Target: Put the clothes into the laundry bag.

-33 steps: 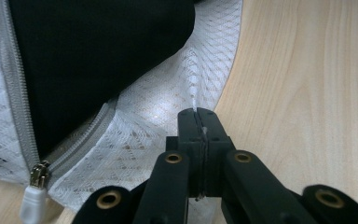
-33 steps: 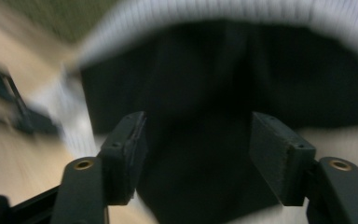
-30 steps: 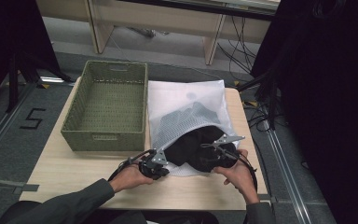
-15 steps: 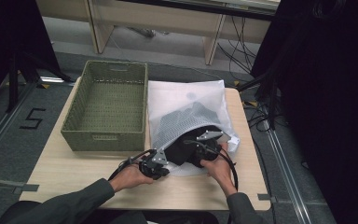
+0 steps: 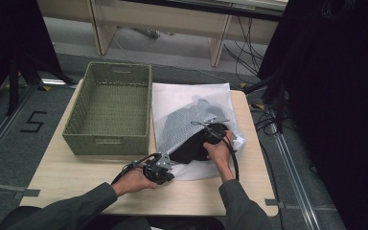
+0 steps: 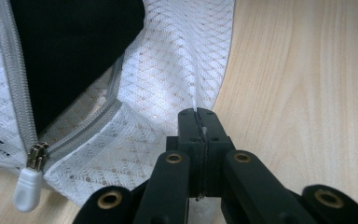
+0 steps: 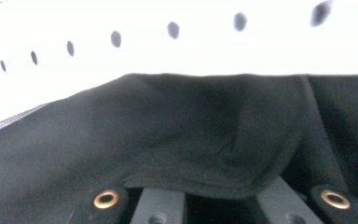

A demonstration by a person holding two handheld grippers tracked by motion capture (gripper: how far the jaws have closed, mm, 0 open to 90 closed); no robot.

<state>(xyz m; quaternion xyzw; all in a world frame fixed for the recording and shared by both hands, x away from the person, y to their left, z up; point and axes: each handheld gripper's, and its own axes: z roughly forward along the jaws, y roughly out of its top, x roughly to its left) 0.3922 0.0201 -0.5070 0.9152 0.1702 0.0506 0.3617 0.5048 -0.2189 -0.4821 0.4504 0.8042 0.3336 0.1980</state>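
A white mesh laundry bag lies on the table to the right of the basket, its zipped mouth open toward me. A black garment lies partly inside it. My left gripper is shut on the bag's near edge; in the left gripper view its jaws pinch the mesh beside the zipper pull. My right gripper is pushed into the bag's mouth on top of the garment. In the right gripper view the black cloth drapes over its jaws and hides their tips.
An empty green woven basket stands at the left of the wooden table. Bare tabletop lies in front of the bag. Dark curtains and cables stand off the table's right side.
My right hand has moved from the garment's near right side up and into the bag's mouth, carrying the black cloth inward. The left gripper has held its place on the bag's edge.
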